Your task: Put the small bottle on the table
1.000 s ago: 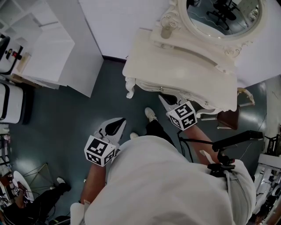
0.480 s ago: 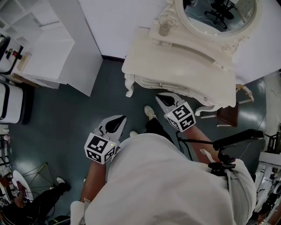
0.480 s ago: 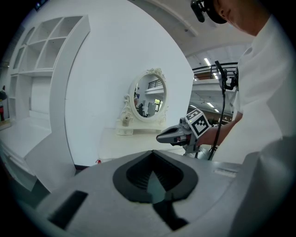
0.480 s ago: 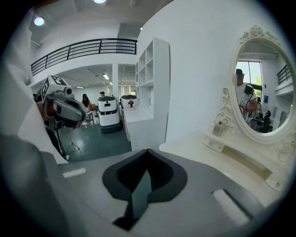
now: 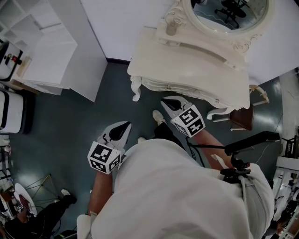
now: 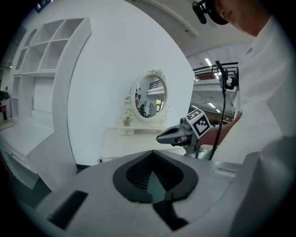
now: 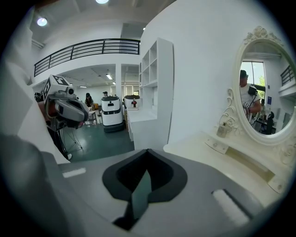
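Note:
The small bottle stands on the raised back ledge of the white dressing table, just left of the oval mirror. It also shows small in the left gripper view and the right gripper view. My right gripper hovers shut and empty just below the table's front edge, well short of the bottle. My left gripper hangs lower over the dark floor, shut, with nothing in it. Each gripper sees the other: the right gripper and the left gripper.
A white shelving unit stands to the left of the table. A brown stool sits under the table's right end. My shoes are on the floor by the table. Another person sits at the lower left.
The right gripper has drifted a little left and out from under the table's front edge. The left gripper has barely moved. The head view has shifted slightly.

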`<state>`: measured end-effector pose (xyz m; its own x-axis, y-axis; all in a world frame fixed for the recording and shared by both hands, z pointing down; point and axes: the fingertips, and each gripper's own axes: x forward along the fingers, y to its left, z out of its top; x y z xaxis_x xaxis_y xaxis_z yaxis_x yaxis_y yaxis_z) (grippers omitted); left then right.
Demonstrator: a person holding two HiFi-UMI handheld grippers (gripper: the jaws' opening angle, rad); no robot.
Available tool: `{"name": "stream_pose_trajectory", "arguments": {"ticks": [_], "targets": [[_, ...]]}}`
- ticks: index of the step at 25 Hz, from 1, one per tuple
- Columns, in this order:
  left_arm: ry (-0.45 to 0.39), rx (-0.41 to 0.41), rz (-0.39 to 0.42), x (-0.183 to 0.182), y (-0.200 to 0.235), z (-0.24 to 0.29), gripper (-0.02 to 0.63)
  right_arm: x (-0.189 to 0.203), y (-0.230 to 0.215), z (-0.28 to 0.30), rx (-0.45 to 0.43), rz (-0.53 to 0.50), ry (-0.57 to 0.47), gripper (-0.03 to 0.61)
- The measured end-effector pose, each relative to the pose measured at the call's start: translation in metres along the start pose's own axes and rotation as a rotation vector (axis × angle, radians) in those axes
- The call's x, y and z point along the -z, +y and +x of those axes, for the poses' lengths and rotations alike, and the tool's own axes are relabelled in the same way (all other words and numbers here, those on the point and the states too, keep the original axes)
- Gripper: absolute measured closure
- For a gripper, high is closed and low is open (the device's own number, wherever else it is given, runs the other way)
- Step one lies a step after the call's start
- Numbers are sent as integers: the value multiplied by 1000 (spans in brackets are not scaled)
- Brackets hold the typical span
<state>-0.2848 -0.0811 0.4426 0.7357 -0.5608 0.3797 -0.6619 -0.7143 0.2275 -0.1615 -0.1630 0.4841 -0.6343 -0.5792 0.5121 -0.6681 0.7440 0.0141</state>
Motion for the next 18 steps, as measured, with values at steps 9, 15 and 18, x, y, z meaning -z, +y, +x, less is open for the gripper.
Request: {"name": "stream_pose_trajectory", "arguments": {"ticks": [9, 15, 18], "targets": [[5, -7, -2, 3, -1, 2, 611, 1, 4, 1, -16, -9, 5, 578], [13, 3, -5, 7, -4, 5, 611, 4, 5, 0, -16, -10, 7, 578], [16, 6, -5, 9, -5, 7, 611, 7, 6, -1, -16, -12, 7, 578]]}}
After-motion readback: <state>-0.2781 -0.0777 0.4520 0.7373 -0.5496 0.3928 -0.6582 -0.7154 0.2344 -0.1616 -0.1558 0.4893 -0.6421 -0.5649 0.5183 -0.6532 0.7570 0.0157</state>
